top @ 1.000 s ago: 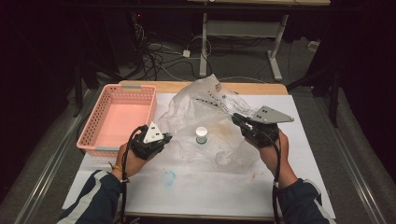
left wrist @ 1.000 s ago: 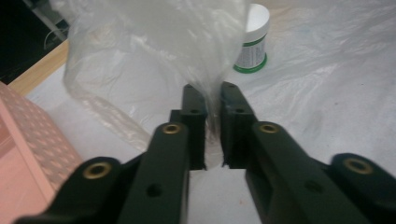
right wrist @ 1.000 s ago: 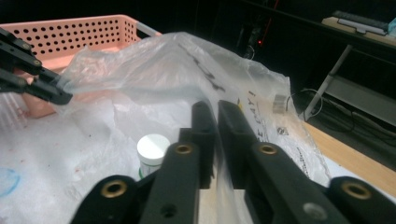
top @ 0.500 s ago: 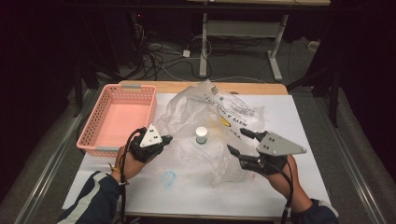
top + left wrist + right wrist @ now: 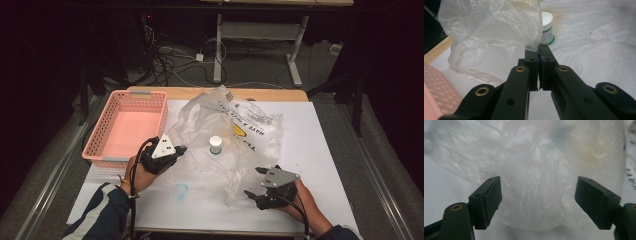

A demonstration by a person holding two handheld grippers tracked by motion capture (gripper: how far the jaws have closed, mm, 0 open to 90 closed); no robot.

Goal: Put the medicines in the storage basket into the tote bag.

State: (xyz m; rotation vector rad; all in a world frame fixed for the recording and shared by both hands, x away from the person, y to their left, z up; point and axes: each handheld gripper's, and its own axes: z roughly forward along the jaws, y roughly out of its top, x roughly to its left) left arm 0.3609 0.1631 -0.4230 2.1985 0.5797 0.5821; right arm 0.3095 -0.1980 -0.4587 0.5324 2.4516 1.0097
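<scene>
Clear plastic bag [image 5: 235, 145] spread mid-bench, a white-capped jar [image 5: 215, 145] standing on it. Left tool [image 5: 176, 150], clamped on the bag's left edge; its own view shows the film pinched. Right tool [image 5: 255, 182], at the bag's near corner, jaws just opened wide, film between them, unpinched.

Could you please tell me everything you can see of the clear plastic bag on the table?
The plastic bag is thin, clear and crumpled, with a yellow mark and dark print on it. It lies spread over the white table cover, one edge lifted. The left gripper is shut on that edge. A small white-capped bottle shows through it. The right gripper stands open at its near edge.
</scene>
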